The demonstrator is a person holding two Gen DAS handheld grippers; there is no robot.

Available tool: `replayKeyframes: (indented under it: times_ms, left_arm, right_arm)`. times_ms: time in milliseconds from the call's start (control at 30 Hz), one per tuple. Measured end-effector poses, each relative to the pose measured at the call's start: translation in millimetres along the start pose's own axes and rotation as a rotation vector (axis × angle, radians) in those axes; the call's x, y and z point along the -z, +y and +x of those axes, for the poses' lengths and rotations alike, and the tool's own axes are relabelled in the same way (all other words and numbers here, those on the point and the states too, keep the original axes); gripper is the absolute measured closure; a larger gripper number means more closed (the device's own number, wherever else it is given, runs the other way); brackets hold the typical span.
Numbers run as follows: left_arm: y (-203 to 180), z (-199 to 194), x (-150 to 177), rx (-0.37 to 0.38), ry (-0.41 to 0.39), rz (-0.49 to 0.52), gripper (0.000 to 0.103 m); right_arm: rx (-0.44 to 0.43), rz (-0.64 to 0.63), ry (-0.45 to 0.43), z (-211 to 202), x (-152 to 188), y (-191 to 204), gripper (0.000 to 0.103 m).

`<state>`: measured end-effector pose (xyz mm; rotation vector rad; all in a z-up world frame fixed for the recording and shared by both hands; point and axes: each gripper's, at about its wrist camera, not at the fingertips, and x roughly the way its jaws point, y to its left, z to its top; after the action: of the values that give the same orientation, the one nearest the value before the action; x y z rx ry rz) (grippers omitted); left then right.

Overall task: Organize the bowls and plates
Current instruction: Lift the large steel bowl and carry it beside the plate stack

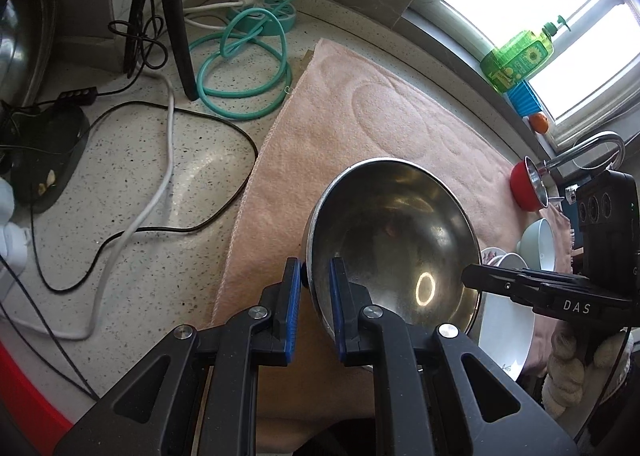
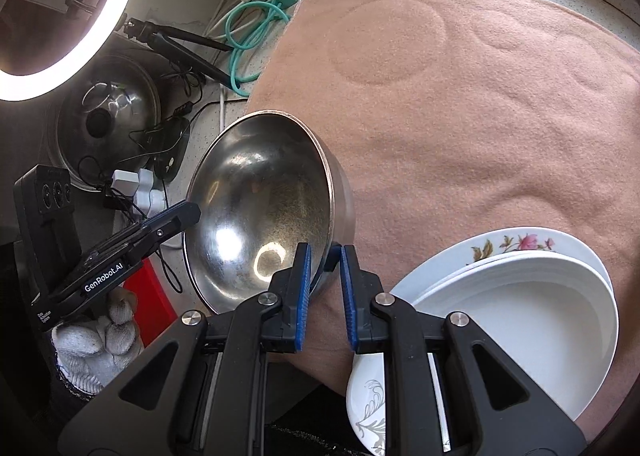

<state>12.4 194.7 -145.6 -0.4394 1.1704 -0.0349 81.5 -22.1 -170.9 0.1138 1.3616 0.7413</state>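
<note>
A steel bowl (image 1: pixel 396 232) is held over the pink towel (image 1: pixel 360 112). My left gripper (image 1: pixel 316 276) is shut on the bowl's left rim, one pad inside and one outside. My right gripper (image 2: pixel 325 260) is shut on the opposite rim of the same steel bowl (image 2: pixel 260 208). The right gripper's body (image 1: pixel 560 288) shows at the bowl's right side in the left wrist view, and the left gripper's body (image 2: pixel 120 252) shows at its left in the right wrist view. Stacked white plates (image 2: pixel 520 296), one with a flower pattern, lie on the pink towel (image 2: pixel 460 96) at lower right.
A pale blue bowl (image 1: pixel 540 244) and a red cup (image 1: pixel 524 188) sit at the towel's far end near the tap (image 1: pixel 592 148). Cables, a teal power strip (image 1: pixel 264 16) and a tripod leg (image 1: pixel 176 16) crowd the counter at left. A pot lid (image 2: pixel 108 116) and ring light (image 2: pixel 80 16) stand there too.
</note>
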Motion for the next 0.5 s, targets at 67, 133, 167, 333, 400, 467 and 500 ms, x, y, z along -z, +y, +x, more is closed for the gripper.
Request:
replayKeyframes:
  times_ms: [67, 133, 167, 333, 400, 467, 500]
  left_arm:
    - [1.2, -0.5, 0.8, -0.006, -0.005, 0.002, 0.09]
    - [0.5, -1.3, 1.7, -0.014, -0.011, 0.008, 0.09]
    - [0.3, -1.4, 2.1, -0.015, -0.011, 0.009, 0.09]
    - [0.8, -0.2, 1.5, -0.01, -0.009, 0.0, 0.09]
    - [1.0, -0.7, 1.2, -0.022, -0.01, 0.0, 0.09]
    - [1.1, -3.7, 0.6, -0.036, -0.021, 0.009, 0.09]
    - [1.2, -5.5, -0.2, -0.04, -0.026, 0.01, 0.09]
  right_arm:
    - [0.001, -0.004, -0.001, 0.9, 0.0, 1.3, 0.088]
    - [0.002, -0.008, 0.001, 1.3, -0.1, 2.0, 0.088]
    - [0.001, -0.008, 0.002, 1.4, 0.3, 1.7, 0.088]
    - [0.0, -0.03, 0.002, 1.0, 1.2, 2.6, 0.088]
    - [0.018, -0.05, -0.008, -0.6, 1.8, 5.2, 0.088]
    - [0.045, -0.072, -0.025, -3.3, 2.1, 7.6, 0.088]
    - [0.059, -0.079, -0.031, -4.7, 2.2, 8.2, 0.088]
